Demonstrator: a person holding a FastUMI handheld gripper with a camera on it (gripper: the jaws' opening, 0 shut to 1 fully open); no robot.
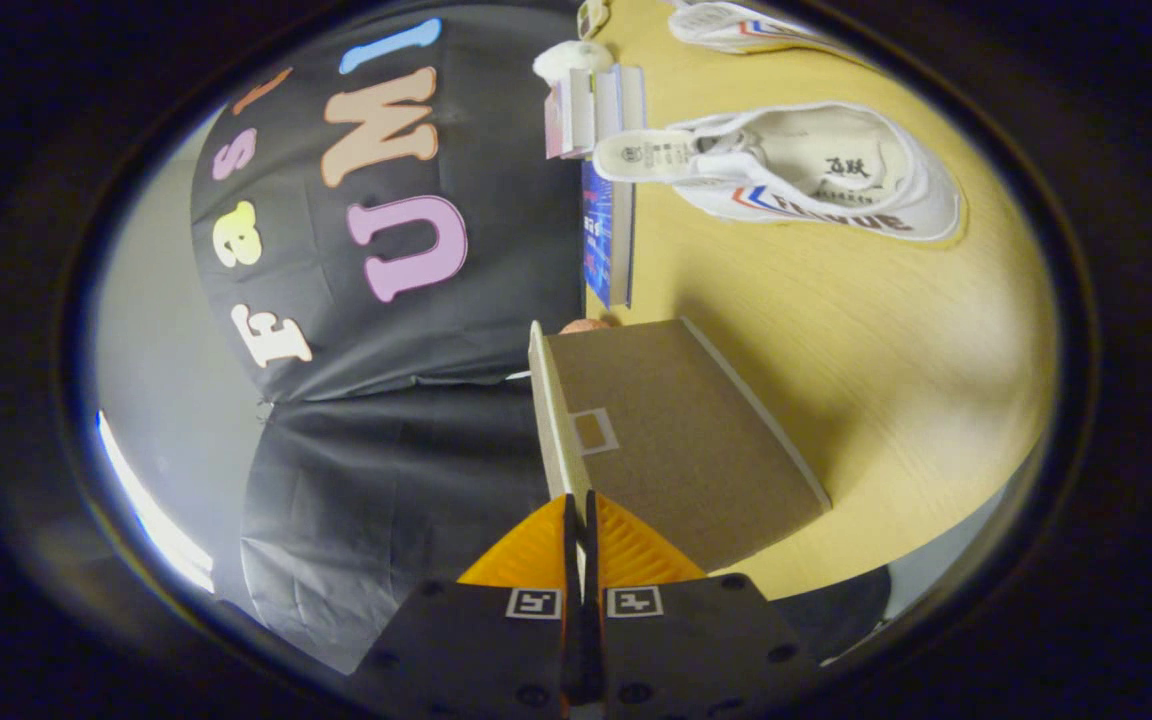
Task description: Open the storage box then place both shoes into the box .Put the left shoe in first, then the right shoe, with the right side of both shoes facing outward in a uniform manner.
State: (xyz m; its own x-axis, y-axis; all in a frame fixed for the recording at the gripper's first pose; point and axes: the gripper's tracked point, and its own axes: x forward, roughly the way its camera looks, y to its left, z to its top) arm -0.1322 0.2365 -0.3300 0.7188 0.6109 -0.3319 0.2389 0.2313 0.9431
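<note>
View rolled sideways. Hand-held gripper (581,520) fingers pressed together on thin edge of raised flap of brown cardboard storage box (681,440); small square cut-out on box face. Box rests on yellow wood-grain surface (896,350). Beyond box, white canvas shoe (796,170) with red-blue stripes lies on side; side lettering not legible. Second white shoe (736,25) farther off. Blue book (608,235) stands beside box.

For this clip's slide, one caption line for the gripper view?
Tongs shut on the edge of the box lid; beyond on the table, two shoes and books.
</note>
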